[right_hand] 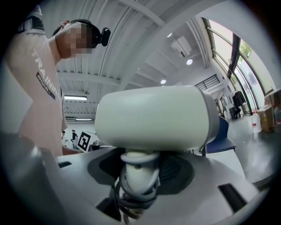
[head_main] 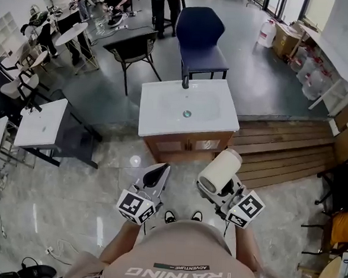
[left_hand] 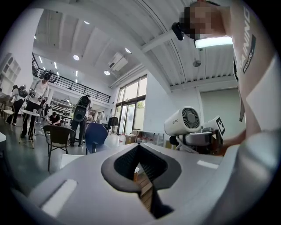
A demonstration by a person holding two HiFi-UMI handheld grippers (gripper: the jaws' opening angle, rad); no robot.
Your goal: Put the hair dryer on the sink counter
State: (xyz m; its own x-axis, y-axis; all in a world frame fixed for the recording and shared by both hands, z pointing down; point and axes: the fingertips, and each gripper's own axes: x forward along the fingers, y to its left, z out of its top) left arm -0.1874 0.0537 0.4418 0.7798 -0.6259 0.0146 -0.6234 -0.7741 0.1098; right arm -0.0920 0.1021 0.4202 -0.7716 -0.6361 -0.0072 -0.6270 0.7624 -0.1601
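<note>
My right gripper [head_main: 217, 189] is shut on the handle of a white hair dryer [head_main: 220, 170], whose grey cord is wound round that handle. In the right gripper view the dryer's barrel [right_hand: 153, 116] lies crosswise above the jaws [right_hand: 139, 173]. The dryer [left_hand: 183, 121] also shows in the left gripper view, off to the right, with its rear grille facing the camera. My left gripper [head_main: 155, 177] is shut and holds nothing [left_hand: 139, 151]. Both hang in the air before my chest. The white sink counter [head_main: 158, 113] with a dark faucet [head_main: 185, 81] stands just ahead, on a wooden cabinet.
A blue chair [head_main: 200, 36] and a black chair [head_main: 133, 46] stand behind the sink. Wooden steps [head_main: 286, 152] run to the right of it. A small white table [head_main: 41, 123] is at the left. People work at tables far back left. Water jugs [head_main: 312, 74] are far right.
</note>
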